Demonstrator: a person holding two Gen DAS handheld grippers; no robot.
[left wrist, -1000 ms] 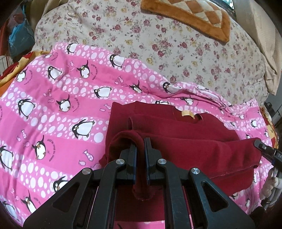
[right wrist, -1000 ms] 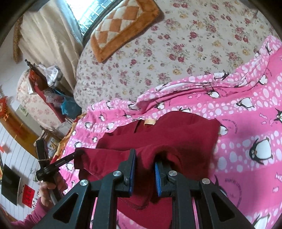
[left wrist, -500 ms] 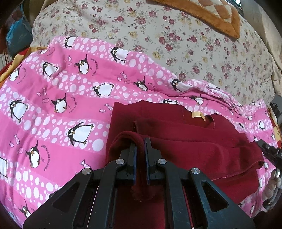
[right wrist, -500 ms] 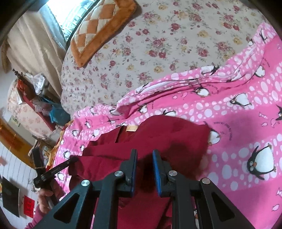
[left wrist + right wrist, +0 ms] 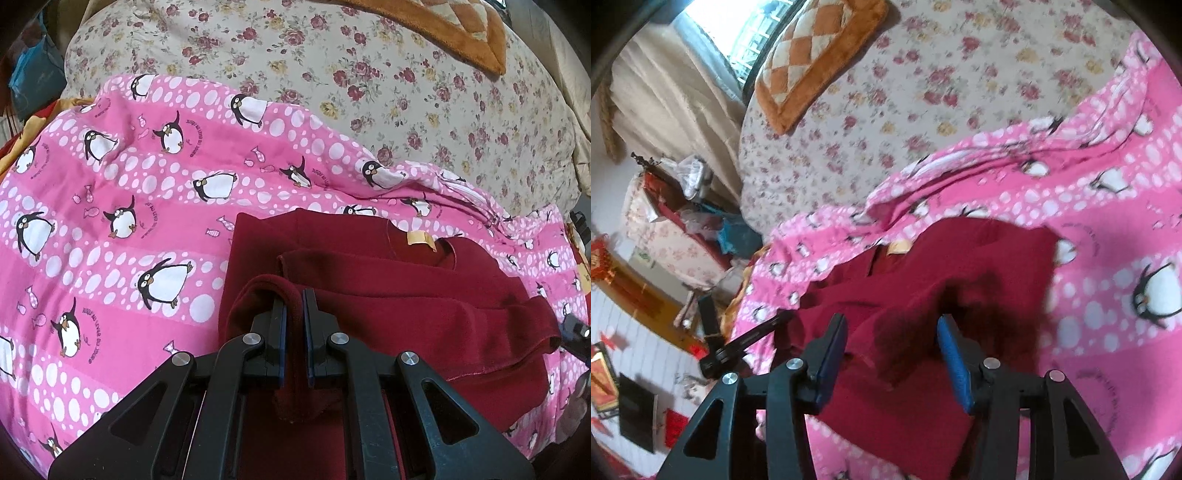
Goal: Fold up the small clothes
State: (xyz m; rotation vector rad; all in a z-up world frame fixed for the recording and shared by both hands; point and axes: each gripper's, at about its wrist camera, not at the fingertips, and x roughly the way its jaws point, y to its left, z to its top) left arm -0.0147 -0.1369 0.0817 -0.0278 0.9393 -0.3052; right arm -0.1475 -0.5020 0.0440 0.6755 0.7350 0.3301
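A dark red fleece top point(image 5: 388, 288) lies folded over itself on a pink penguin blanket point(image 5: 122, 206), its yellow neck label point(image 5: 419, 238) facing up. My left gripper point(image 5: 293, 299) is shut on a fold at the garment's near left corner, the cloth bunched between its blue pads. In the right wrist view the same red top point(image 5: 964, 280) lies under my right gripper point(image 5: 892, 332), whose jaws are opening; the cloth sits below and between the blue pads point(image 5: 951, 347) and neither pad presses on it. My left gripper point(image 5: 775, 321) shows there at the garment's far left edge.
A floral bedspread point(image 5: 369, 92) covers the bed beyond the blanket, with an orange checked cushion point(image 5: 812, 59) near the window. Cluttered furniture point(image 5: 676, 221) and a tiled floor lie off the bed's left side. The right gripper's tip point(image 5: 574, 332) shows at the far right edge.
My right gripper's jaws have spread apart and let go of the red fold they pinched. The left gripper has sunk slightly with its fold still pinched.
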